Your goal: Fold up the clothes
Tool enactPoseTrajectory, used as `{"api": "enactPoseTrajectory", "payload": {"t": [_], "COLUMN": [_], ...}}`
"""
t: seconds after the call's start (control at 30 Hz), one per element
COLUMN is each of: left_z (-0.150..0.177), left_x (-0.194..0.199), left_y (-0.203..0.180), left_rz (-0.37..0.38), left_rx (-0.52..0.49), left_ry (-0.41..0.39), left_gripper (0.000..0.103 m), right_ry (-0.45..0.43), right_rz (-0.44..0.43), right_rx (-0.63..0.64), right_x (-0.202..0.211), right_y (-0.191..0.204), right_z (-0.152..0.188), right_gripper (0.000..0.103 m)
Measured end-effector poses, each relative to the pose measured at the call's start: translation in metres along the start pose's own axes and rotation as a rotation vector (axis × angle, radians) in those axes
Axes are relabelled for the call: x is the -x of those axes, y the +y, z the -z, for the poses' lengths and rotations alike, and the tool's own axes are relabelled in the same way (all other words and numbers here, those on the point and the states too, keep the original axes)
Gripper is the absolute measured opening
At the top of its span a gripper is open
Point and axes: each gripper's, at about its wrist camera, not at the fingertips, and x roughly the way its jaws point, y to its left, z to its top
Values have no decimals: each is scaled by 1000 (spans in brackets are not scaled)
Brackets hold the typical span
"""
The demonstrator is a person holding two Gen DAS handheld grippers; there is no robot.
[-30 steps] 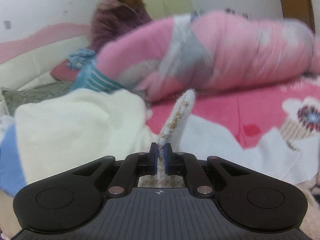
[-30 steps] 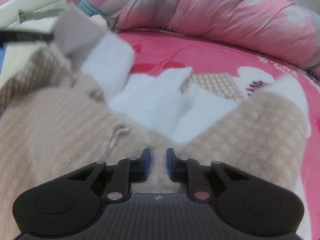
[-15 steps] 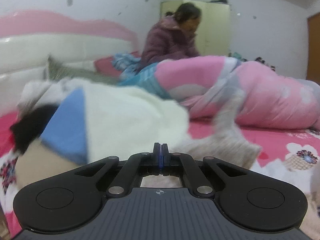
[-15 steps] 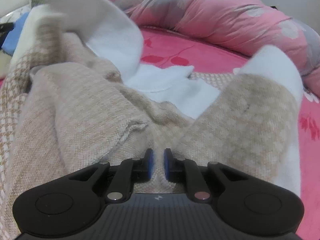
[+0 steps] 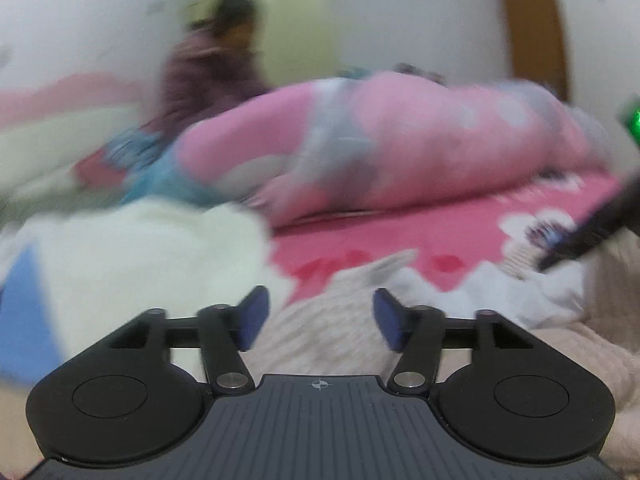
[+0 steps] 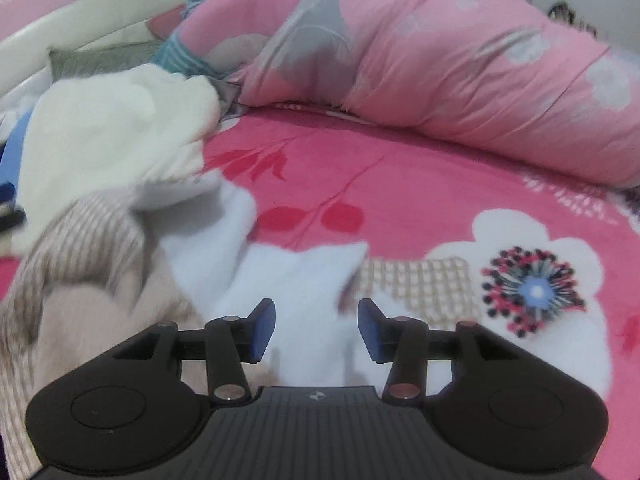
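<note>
- Our left gripper (image 5: 318, 320) gapes wide with nothing between its jaws; the beige knit garment (image 5: 328, 336) lies directly below and just ahead of it.
- Our right gripper (image 6: 316, 330) is likewise spread and empty, over the garment's white lining (image 6: 304, 280).
- The garment runs crosswise from left gripper to right, so either can reach it; the cream pile (image 6: 112, 136) sits ahead-left.
</note>
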Motion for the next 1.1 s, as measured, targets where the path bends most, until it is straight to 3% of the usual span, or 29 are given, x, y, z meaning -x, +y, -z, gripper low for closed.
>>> {"api": "enactPoseTrajectory", "payload": {"t": [0.07, 0.17, 0.2, 0.23, 0.3, 0.37, 0.57, 0.63, 0.77, 0.97, 1.1], "left_z": [-13, -26, -26, -25, -21, -20, -24, -22, -9, 25, 38], "left_x": [-31, -82, -99, -113, -131, -135, -95, -76, -40, -9, -4], "left_y": [-21, -46, -50, -53, -50, -40, -5, 16, 57, 89, 96], "left_rz": [11, -12, -24, -32, -61, -86, -195, -213, -240, -266, -264], "left_rx": [-87, -202, -232, -258, -268, -250, -204, -129, 38, 204, 256], "left_ry": [55, 165, 214, 271, 340, 348, 220, 189, 133, 102, 93], "left_gripper": [75, 74, 64, 40, 27, 12, 7, 7, 7, 7, 7], "right_ry": [41, 87, 98, 106, 126, 160, 167, 135, 66, 198, 264], "right_rz": [-11, -34, -45, -54, -74, -115, -211, -268, -283, -339, -351], "right_rx": [-61, -162, -192, -220, -261, -289, -278, -238, -174, -217, -125], "right_x": [-19, -41, -47, -53, -62, -70, -68, -60, -56, -90, -93], "right_y": [-14, -38, -45, -52, -64, -75, -88, -84, -72, -58, -37], "right_z": [-11, -20, -22, -23, -25, -25, -18, -18, -25, -22, -17], "right_gripper": [61, 61, 61, 61, 61, 61, 62, 61, 61, 61, 60]}}
